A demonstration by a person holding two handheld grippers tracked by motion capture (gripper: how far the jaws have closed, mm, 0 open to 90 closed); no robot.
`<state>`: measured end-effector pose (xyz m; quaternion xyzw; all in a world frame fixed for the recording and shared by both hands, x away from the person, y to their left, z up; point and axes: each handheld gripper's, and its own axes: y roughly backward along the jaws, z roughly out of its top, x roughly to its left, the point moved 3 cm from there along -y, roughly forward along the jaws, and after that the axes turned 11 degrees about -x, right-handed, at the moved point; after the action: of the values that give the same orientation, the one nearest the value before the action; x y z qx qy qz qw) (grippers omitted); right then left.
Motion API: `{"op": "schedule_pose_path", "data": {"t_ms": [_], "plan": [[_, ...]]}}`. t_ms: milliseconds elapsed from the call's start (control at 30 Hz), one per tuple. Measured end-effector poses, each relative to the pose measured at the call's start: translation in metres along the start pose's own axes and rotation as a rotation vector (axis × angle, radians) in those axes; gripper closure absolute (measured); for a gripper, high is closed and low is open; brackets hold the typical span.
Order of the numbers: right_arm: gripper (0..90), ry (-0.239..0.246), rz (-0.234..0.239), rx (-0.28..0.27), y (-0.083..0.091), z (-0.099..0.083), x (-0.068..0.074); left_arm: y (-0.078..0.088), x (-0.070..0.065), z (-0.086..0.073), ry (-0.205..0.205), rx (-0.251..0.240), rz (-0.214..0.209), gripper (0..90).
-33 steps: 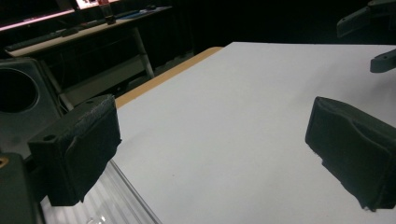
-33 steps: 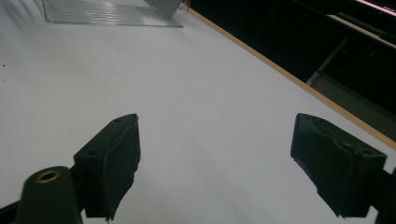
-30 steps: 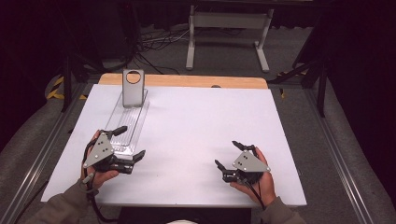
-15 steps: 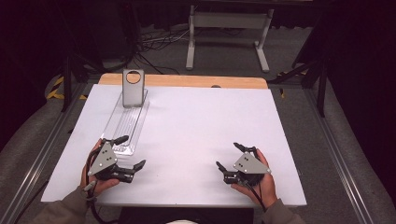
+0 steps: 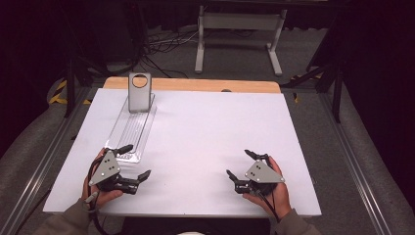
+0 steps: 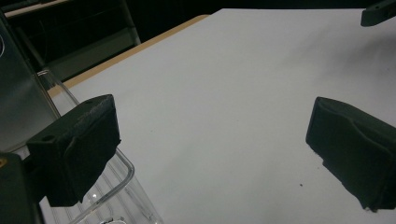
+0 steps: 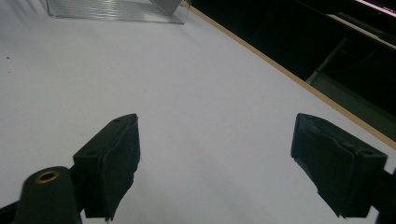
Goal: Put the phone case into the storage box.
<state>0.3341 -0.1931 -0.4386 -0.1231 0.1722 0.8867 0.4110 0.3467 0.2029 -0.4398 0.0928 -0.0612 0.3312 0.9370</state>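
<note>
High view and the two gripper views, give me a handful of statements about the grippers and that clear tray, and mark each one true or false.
1. The left gripper has its jaws spread apart. True.
2. The right gripper is clamped on the clear tray. False: its jaws are open with nothing between them, and the tray lies across the table on the left side.
3. A grey block with a round hole stands at the tray's far end. True.
4. The clear tray sits at the right edge of the white table. False: it lies along the left part.
5. In the left gripper view, one jaw sits next to the tray's rounded near corner. True.
</note>
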Motion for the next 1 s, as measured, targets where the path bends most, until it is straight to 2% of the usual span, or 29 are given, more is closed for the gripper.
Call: {"op": "schedule_pose_path", "data": {"t_ms": [267, 300, 533, 633, 1000], "plan": [[16.9, 0.011, -0.004, 0.003, -0.0002, 0.0011, 0.0011, 0.0014, -0.0013, -0.0007, 0.011, -0.008, -0.008, 3.5], [16.9, 0.011, -0.003, 0.0, -0.0002, 0.0019, 0.0017, 0.0016, -0.0007, -0.0006, 0.004, -0.007, -0.007, 3.5], [18.7, 0.009, -0.003, -0.007, 0.0017, 0.0022, 0.0005, -0.0003, -0.0009, -0.0005, 0.032, -0.004, -0.027, 3.4], [18.8, 0.011, -0.014, -0.029, 0.0049, 0.005, -0.0013, -0.0006, -0.0004, -0.0008, 0.034, -0.006, -0.029, 3.4], [18.2, 0.016, -0.012, -0.018, 0.003, 0.0037, -0.002, 0.0005, 0.0008, -0.0009, 0.026, -0.007, -0.025, 3.5]]}}
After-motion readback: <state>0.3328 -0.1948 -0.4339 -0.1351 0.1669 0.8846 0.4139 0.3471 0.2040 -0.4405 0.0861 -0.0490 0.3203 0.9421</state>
